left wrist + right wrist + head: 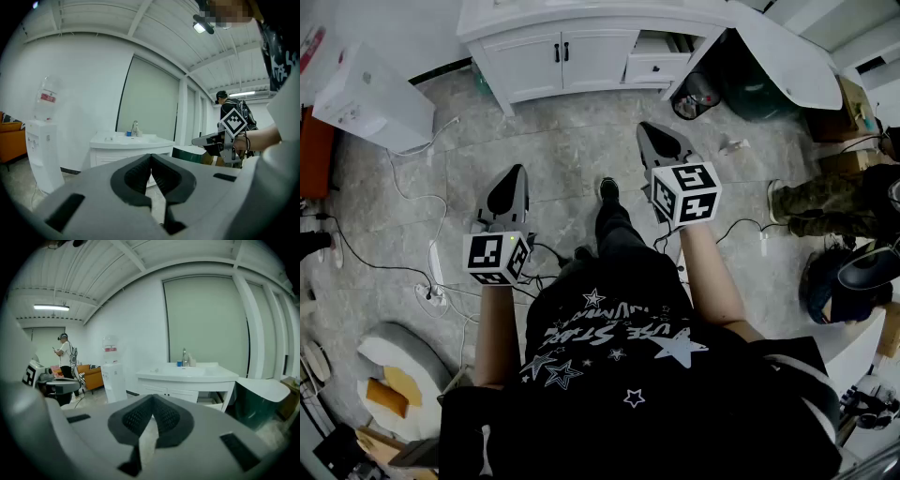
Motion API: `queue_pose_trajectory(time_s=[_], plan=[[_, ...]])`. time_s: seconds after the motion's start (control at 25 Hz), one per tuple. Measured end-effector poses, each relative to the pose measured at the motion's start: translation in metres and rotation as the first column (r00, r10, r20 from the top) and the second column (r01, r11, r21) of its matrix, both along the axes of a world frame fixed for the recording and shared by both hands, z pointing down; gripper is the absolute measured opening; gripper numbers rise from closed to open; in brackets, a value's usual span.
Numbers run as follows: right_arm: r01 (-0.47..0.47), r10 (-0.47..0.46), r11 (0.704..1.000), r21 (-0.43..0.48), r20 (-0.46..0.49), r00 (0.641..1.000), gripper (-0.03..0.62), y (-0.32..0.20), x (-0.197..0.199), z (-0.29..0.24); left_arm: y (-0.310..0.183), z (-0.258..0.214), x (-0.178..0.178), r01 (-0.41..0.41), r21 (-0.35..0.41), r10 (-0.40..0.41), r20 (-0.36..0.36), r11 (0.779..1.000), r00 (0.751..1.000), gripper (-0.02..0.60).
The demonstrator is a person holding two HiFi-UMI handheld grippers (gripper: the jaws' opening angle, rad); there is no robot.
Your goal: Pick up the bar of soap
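Both the left gripper point(518, 171) and the right gripper point(649, 129) are closed and empty, well short of the vanity point(581, 23). I cannot make out the bar of soap. If it lies on the vanity, reaching in with 2 closed jaws could knock it off.

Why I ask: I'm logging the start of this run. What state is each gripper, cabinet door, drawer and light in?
left gripper, shut, nothing between its jaws
right gripper, shut, nothing between its jaws
cabinet doors, both closed
drawer, pulled open
ceiling light, lit
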State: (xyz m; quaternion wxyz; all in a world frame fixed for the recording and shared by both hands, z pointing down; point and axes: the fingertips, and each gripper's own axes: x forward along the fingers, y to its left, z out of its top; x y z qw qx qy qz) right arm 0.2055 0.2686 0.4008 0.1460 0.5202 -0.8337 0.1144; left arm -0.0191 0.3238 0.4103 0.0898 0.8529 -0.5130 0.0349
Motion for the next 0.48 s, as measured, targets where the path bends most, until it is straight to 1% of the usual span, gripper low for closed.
queue_pose_trajectory(time_s=[0.24,0.36,0.48], plan=[[0.002,-0.002,1.000,-0.004,-0.004,1.000,0.006,0.0025,-0.0009,-0.0002,0.0045,0.0012,-0.0045,0.014,-0.009,-0.014,-0.005,1.000,1.000,0.011],[0.001,-0.001,1.000,-0.007,-0.013,1.000,0.006,0.0021,-0.0013,0.0043,0.0047,0.0040,-0.0039,0.012,-0.015,-0.012,-0.003,1.000,1.000,0.011],[-0.008,0.008,1.000,-0.003,-0.002,1.000,0.006,-0.0002,-0.0010,0.0063,0.0022,0.0093,-0.0018,0.003,-0.030,-0.003,0.000,1.000,1.000,0.011]])
